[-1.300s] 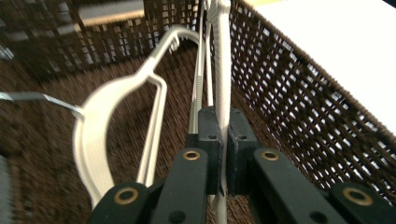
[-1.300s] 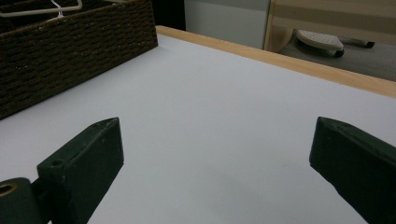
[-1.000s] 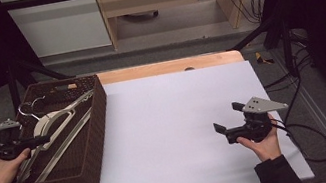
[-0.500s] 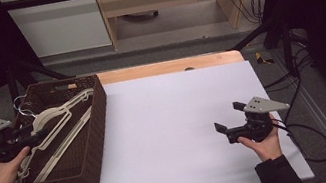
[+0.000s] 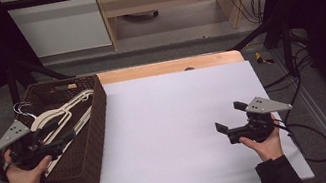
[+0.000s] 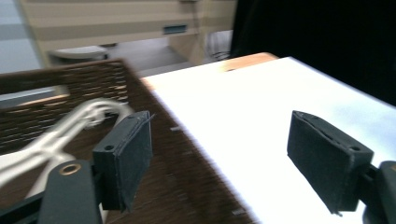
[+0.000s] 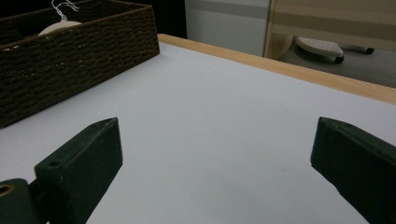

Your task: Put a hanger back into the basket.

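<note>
Item: hangers lying in basket, we judge deposited; left hand-held gripper just opened wide, empty; right hand-held gripper open, idle above bench.

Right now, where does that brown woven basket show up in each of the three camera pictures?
High view: the basket sits at the left edge of the white table, coat hangers inside.
Left gripper view: its weave runs across the left and lower middle, blurred.
Right gripper view: upper left corner.
Shared landmark: the table's wooden far edge.
</note>
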`<state>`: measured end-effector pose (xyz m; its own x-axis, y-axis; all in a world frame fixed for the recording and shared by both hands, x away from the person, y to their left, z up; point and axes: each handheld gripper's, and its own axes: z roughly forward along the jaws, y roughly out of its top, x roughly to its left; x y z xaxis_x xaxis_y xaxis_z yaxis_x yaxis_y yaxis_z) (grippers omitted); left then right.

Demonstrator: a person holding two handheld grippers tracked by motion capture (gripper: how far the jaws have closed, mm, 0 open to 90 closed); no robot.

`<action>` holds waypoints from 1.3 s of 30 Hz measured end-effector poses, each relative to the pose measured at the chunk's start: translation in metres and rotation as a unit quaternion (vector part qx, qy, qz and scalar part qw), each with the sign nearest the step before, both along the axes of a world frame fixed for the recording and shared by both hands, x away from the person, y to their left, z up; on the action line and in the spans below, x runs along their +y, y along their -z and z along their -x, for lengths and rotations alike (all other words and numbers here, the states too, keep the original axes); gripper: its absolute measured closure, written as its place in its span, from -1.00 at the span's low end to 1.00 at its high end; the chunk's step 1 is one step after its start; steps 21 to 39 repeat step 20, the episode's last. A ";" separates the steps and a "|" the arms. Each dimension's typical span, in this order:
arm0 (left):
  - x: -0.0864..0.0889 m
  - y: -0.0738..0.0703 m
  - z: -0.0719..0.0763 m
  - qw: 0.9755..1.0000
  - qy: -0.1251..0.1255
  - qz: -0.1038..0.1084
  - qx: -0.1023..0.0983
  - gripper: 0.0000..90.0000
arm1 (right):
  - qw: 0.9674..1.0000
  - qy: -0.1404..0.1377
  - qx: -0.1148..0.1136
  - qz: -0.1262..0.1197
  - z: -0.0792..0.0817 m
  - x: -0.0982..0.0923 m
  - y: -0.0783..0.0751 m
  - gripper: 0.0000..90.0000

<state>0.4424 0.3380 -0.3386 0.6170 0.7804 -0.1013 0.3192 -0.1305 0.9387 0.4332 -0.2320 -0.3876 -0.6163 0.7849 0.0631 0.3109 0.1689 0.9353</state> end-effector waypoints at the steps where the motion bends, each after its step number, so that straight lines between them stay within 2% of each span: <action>1: -0.006 0.001 0.001 1.000 0.008 -0.002 -0.001 -0.55 | 1.000 -0.001 -0.001 -0.001 0.000 0.000 0.000 -0.95; 5: -0.031 0.009 0.005 1.000 0.031 -0.006 -0.003 -0.59 | 1.000 -0.003 -0.004 -0.007 0.002 -0.002 -0.001 -0.96; 7: -0.038 0.011 0.007 0.999 0.038 -0.004 0.001 -0.60 | 1.000 -0.004 -0.006 -0.013 0.003 -0.003 -0.002 -0.96; 12: -0.049 0.020 0.012 0.999 0.035 -0.003 -0.007 -0.65 | 1.000 -0.012 -0.013 -0.021 0.006 -0.005 -0.003 -0.97; 16: -0.050 0.026 0.012 0.999 0.037 0.004 -0.006 -0.67 | 1.000 -0.016 -0.015 -0.016 0.005 -0.004 -0.003 -0.97; 20: -0.051 0.030 0.012 0.999 0.042 0.003 -0.003 -0.67 | 0.999 -0.020 -0.014 -0.029 0.006 -0.006 -0.003 -0.97; 39: -0.051 0.030 0.012 0.999 0.042 0.003 -0.003 -0.67 | 0.999 -0.020 -0.014 -0.029 0.006 -0.006 -0.003 -0.97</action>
